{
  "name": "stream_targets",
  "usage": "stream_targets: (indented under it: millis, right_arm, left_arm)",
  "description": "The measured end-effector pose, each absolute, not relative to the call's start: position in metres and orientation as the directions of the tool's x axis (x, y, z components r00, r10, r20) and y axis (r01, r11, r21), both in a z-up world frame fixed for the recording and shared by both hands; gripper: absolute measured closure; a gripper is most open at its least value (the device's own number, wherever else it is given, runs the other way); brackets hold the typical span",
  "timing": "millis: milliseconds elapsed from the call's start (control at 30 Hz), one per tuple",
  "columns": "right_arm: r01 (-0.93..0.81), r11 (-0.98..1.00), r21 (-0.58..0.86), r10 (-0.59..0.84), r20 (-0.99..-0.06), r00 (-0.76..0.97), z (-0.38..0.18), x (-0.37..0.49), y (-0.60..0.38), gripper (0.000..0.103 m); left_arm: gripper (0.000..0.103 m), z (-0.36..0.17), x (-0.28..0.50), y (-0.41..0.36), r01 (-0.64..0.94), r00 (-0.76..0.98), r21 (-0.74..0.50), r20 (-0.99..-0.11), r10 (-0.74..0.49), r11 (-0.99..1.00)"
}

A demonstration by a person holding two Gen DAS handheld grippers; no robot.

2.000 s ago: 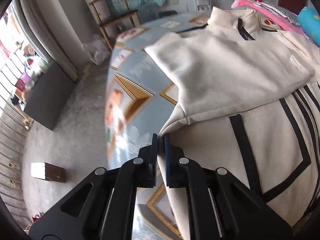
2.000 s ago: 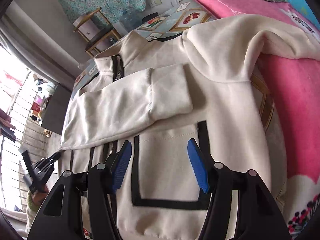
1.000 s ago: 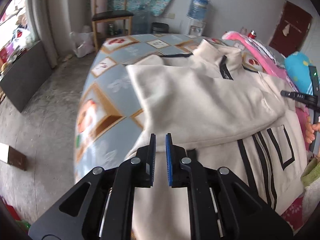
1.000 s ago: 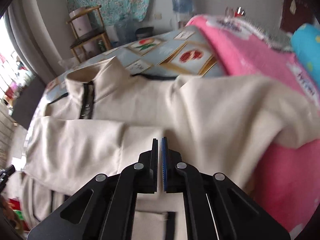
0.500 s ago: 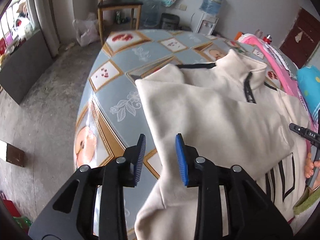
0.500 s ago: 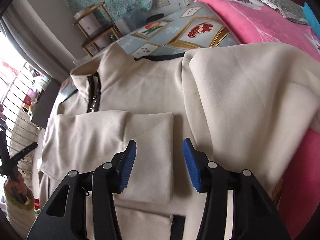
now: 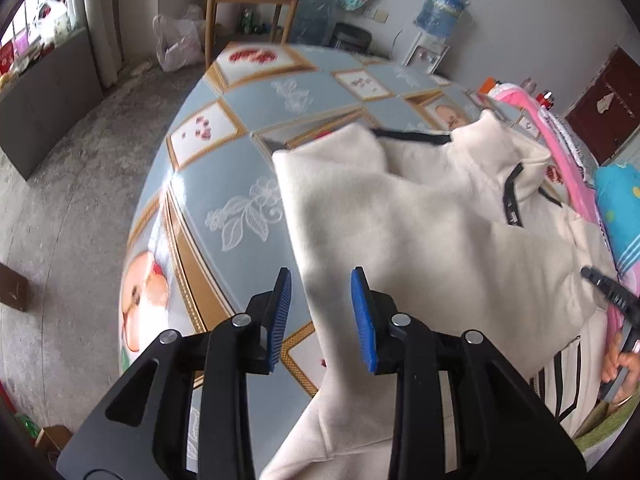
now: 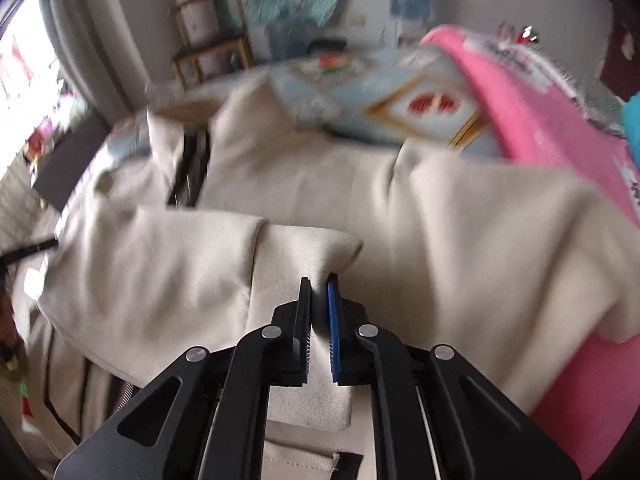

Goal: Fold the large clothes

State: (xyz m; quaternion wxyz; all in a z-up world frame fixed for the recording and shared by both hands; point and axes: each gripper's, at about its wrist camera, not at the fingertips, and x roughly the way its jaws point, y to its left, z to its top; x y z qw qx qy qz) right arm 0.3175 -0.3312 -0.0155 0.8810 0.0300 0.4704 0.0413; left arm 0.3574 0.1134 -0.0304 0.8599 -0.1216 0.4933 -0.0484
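A cream zip-up jacket [image 7: 420, 240] with black trim lies flat on the table, its left sleeve folded across the chest. My left gripper [image 7: 322, 312] is open above the jacket's left edge. The edge of the cloth lies below the gap and the pads do not touch it. In the right wrist view, which is blurred, the jacket [image 8: 440, 220] fills the middle. My right gripper [image 8: 319, 312] is shut on the folded sleeve's cuff [image 8: 304, 256], with cloth pinched between its pads. A person's hand [image 7: 620, 360] shows at the right edge of the left wrist view.
A patterned blue and gold tablecloth [image 7: 224, 200] covers the round table. A pink blanket [image 8: 540, 120] lies under the jacket's right side, with a blue cushion [image 7: 620, 196] beyond it. A wooden chair [image 7: 252, 12] and a water bottle [image 7: 440, 8] stand behind the table.
My left gripper opened and moved from the hem up along the jacket's left edge. My right gripper opened over the folded sleeve, then closed on its cuff.
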Motion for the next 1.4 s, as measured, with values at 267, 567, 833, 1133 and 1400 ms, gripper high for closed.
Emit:
stream_targets:
  millis: [267,567,833,1133,1400]
  right_arm:
    - [-0.002,0.999,0.035,0.031,-0.852,0.523,-0.05,0.334,-0.337,0.093]
    - [-0.025,0.994,0.104,0.097,-0.776,0.623,-0.003,0.299,-0.336,0.06]
    - [-0.098,0.989,0.114,0.149,-0.842,0.518,-0.045,0.31,-0.309,0.059]
    - [-0.192,0.966,0.172,0.248,-0.821,0.514,-0.019,0.33,-0.271,0.07]
    - [-0.127,0.981,0.145,0.189,-0.85,0.492,-0.023,0.332,-0.269,0.07]
  left_arm:
    - [0.074,-0.038,0.359,0.106,-0.023,0.481,-0.196,-0.862,-0.161,0.98]
    - [0.073,-0.011,0.359,0.07,0.14,0.556,-0.137,-0.809,-0.192,0.981]
    - [0.065,-0.043,0.376,0.057,0.131,0.518,-0.053,-0.848,-0.114,0.99]
    - [0.065,-0.038,0.393,0.064,0.124,0.519,-0.082,-0.844,-0.135,0.989]
    - [0.066,-0.009,0.353,0.085,0.133,0.57,-0.149,-0.797,-0.198,0.98]
